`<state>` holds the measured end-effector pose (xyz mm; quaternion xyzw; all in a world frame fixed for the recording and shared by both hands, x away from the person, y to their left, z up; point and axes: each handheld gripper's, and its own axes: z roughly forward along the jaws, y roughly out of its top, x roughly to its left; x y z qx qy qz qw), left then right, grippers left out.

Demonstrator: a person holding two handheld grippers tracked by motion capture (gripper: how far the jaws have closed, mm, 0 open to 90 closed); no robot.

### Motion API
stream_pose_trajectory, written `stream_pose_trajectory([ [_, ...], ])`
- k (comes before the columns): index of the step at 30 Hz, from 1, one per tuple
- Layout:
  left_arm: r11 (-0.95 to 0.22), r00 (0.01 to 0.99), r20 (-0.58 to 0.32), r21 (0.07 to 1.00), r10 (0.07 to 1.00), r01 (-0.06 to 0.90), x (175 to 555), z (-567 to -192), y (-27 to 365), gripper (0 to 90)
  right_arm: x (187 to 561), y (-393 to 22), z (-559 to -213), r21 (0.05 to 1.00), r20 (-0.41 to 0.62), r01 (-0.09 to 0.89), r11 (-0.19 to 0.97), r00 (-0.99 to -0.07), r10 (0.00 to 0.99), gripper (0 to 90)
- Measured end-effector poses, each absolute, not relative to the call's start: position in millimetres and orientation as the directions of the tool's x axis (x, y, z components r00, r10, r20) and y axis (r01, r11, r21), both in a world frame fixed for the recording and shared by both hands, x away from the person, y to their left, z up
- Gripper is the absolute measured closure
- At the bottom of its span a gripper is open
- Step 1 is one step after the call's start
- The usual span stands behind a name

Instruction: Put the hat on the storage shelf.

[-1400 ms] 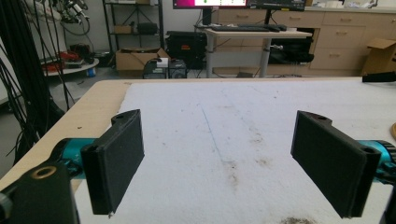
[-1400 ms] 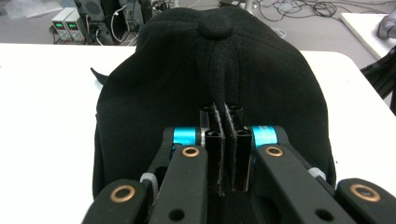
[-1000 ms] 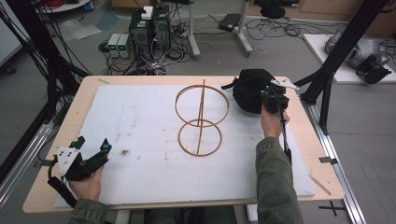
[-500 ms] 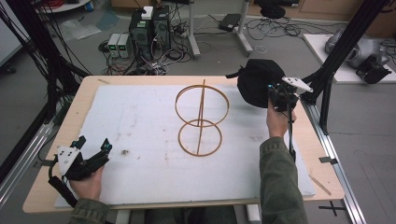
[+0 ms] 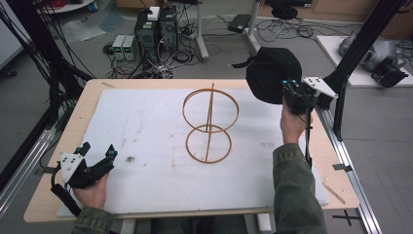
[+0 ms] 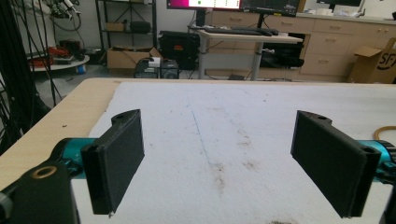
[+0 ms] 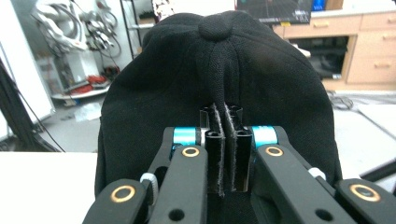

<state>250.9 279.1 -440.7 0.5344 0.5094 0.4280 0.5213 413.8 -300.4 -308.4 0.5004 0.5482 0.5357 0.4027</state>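
Black fabric is bunching between the closed jaws of the right gripper [image 5: 293, 90]: a black baseball cap [image 5: 272, 73], pinched by a fold of its crown. In the right gripper view the cap [image 7: 219, 74] is showing its domed panels, the seams running up to a small round button at the top, and a ridge of cloth pulled tight into the pads. In the high view the cap is hanging in the air above the table's far right corner, clear of the white sheet [image 5: 146, 126], with a short strap or tab sticking out at its left edge. It is sitting to the right of the wire stand [image 5: 209, 124], a thin golden-brown frame of two rings joined by an upright rod, and is apart from it.

Compared with a second ago, the cap is riding higher and farther toward the right edge of the table [image 5: 83, 107]; back then it was lying low beside the stand's upper ring. The right hand [image 5: 291, 126] is lifting with it, the grip unchanged.

At the near left corner the left gripper [image 5: 97, 158] is resting in its earlier spot. Its jaws are standing wide apart in the left gripper view, with bare sheet [image 6: 224, 140] between the pads [image 6: 119, 156] and nothing held.
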Motion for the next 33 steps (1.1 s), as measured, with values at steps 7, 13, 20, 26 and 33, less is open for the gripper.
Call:
stream_pose_trajectory([
  [7,0.062,0.118,-0.074,0.993,0.99,0.099,251,-441,279,17.6,398,-292,-295,0.996,0.084,0.034,-0.078,-0.211,0.974,88.1],
  [13,0.069,0.127,-0.082,0.992,0.989,0.105,251,-441,278,18.0,389,-292,-289,0.993,0.109,-0.021,-0.118,-0.256,0.96,88.1],
  [20,0.078,0.125,-0.091,0.992,0.988,0.103,252,-441,279,18.0,377,-292,-282,0.973,0.187,-0.064,-0.222,-0.341,0.921,88.1],
  [26,0.082,0.124,-0.095,0.991,0.988,0.102,252,-441,279,18.1,367,-280,-276,0.964,0.203,-0.08,-0.255,-0.406,0.891,88.1],
  [33,0.085,0.122,-0.097,0.991,0.988,0.1,252,-441,279,18.1,356,-260,-269,0.967,0.163,-0.1,-0.236,-0.471,0.867,88.1],
])
